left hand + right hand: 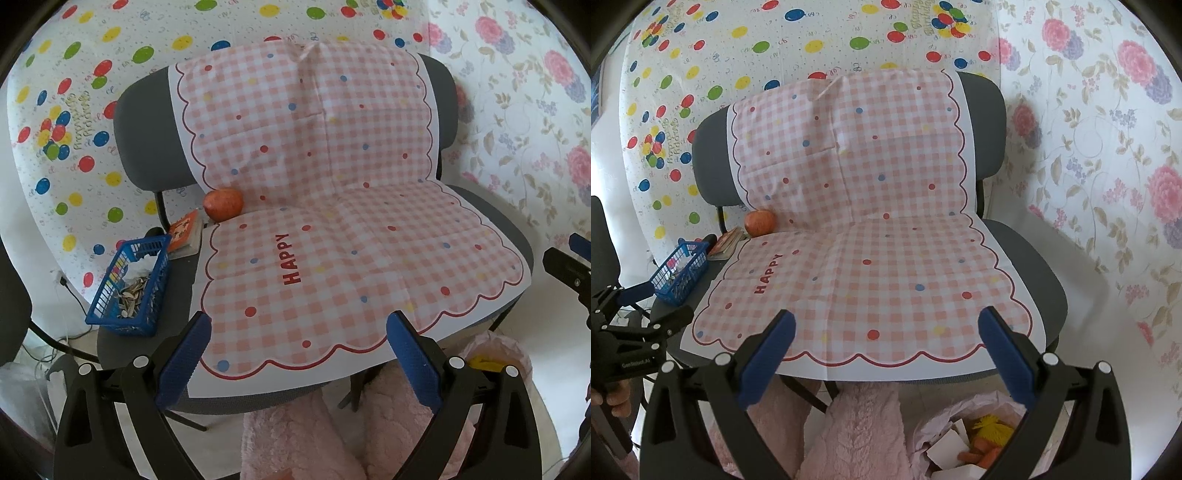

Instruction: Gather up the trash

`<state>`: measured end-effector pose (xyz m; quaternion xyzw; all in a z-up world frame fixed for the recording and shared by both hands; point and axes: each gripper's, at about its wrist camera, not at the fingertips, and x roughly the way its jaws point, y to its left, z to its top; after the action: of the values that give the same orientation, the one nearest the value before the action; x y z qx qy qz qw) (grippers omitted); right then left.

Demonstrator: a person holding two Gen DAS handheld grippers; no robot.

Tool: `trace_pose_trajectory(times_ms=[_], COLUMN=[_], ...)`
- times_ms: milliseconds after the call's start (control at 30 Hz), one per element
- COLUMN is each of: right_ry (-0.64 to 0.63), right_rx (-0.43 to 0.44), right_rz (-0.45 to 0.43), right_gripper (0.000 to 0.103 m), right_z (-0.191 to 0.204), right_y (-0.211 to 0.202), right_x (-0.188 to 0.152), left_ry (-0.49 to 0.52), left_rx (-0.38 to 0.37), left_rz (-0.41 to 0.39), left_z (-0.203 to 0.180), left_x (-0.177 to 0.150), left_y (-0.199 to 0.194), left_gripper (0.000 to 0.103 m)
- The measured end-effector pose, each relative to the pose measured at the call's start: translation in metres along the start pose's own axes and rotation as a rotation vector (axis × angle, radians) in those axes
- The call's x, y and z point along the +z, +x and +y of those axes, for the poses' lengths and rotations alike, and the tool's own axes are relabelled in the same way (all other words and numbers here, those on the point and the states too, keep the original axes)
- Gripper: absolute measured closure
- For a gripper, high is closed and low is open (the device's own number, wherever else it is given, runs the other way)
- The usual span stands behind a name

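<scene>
A grey chair (147,110) carries a pink checked "HAPPY" sheet (332,221), also in the right wrist view (868,240). A blue basket (129,288) holding sunflower seed shells and crumpled paper stands at the seat's left edge, and shows in the right wrist view (679,273). A pink trash bag (964,439) with white scraps and orange and yellow bits lies on the floor below the seat front. My left gripper (299,354) is open and empty at the seat's front edge. My right gripper (886,350) is open and empty, likewise at the front edge.
An orange fruit (223,204) rests at the back left of the seat beside a small book (183,230). Pink fleece legs (857,432) are below the seat. Balloon-print (74,110) and floral (535,110) sheets hang behind.
</scene>
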<state>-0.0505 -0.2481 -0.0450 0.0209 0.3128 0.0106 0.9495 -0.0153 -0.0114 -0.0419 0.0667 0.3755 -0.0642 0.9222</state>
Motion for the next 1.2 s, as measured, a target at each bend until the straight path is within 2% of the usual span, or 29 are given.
trace_pose_trajectory(times_ms=[1200], right_ry=[0.002], right_rx=[-0.002], right_rz=[-0.003], right_gripper=[0.006], right_z=[0.004], right_y=[0.001], right_x=[0.0], left_ry=[-0.001], left_rx=[0.0], left_rz=[-0.007], left_z=[0.01], left_x=[0.003], left_y=[0.0], left_gripper=[0.008])
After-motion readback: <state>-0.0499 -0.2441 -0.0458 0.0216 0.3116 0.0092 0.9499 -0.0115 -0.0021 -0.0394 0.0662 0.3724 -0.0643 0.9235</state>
